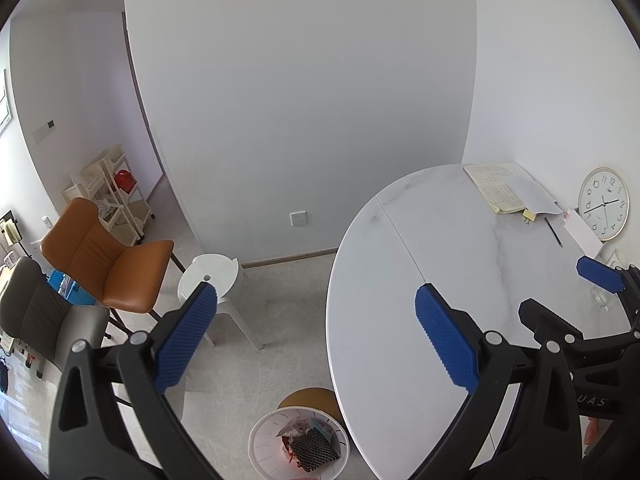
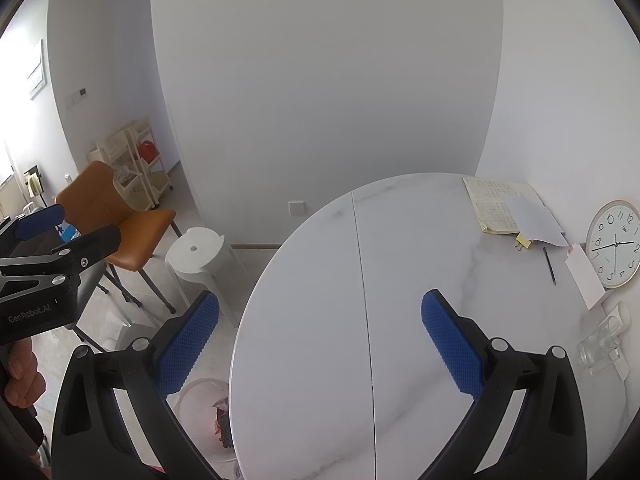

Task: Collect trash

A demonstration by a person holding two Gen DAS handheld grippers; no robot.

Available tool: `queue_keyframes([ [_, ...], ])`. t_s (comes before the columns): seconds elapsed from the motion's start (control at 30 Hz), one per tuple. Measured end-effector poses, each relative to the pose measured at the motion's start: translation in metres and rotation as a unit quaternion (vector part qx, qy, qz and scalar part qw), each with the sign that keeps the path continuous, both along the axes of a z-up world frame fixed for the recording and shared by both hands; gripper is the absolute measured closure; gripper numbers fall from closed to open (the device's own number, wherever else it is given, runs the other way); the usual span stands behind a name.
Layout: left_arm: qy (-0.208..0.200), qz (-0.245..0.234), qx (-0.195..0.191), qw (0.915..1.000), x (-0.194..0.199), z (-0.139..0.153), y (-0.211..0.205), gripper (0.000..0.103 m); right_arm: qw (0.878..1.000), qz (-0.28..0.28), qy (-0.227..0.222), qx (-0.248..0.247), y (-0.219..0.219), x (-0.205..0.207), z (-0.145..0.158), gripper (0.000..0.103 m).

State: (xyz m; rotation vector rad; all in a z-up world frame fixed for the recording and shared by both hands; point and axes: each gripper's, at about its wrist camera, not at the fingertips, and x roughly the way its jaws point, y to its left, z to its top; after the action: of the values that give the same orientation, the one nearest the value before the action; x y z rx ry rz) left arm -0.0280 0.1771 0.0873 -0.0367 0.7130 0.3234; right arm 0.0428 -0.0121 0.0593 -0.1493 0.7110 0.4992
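Observation:
A white trash bin (image 1: 298,446) stands on the floor by the table's left edge, holding crumpled wrappers and black mesh (image 1: 314,448). It shows partly behind the table edge in the right wrist view (image 2: 200,408). My left gripper (image 1: 316,338) is open and empty, held above the bin and the table's left edge. My right gripper (image 2: 320,344) is open and empty above the white marble table (image 2: 312,320). The right gripper also shows in the left wrist view (image 1: 560,292), and the left gripper in the right wrist view (image 2: 76,228).
On the table's far right lie an open notebook (image 2: 500,208) with a paper sheet, a pen (image 2: 549,266), a white card (image 2: 586,282), a wall clock (image 2: 614,244) and a clear plastic piece (image 2: 602,340). A white stool (image 1: 210,276), an orange chair (image 1: 104,256) and a grey chair (image 1: 36,312) stand at left.

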Motion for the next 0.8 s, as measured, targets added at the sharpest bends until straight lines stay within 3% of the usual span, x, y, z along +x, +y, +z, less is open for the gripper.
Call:
queue_keyframes([
  [0.33,-0.003,-0.01,-0.023,0.9997,0.0027,-0.0028,0.0018,0.008,1.0,0.0,0.002,-0.002,0.0001,0.0029,-0.001,0.002],
  [0.47,-0.006,-0.002,-0.005,1.0,0.0039,-0.0052,-0.0009,0.008,1.0,0.0,0.004,-0.002,-0.0009,0.0026,-0.0026,0.002],
  [0.8,0.009,-0.008,-0.019,0.9997,0.0063,-0.0083,-0.0003,0.008,1.0,0.0,0.006,-0.001,0.0009,0.0035,-0.0027,0.002],
])
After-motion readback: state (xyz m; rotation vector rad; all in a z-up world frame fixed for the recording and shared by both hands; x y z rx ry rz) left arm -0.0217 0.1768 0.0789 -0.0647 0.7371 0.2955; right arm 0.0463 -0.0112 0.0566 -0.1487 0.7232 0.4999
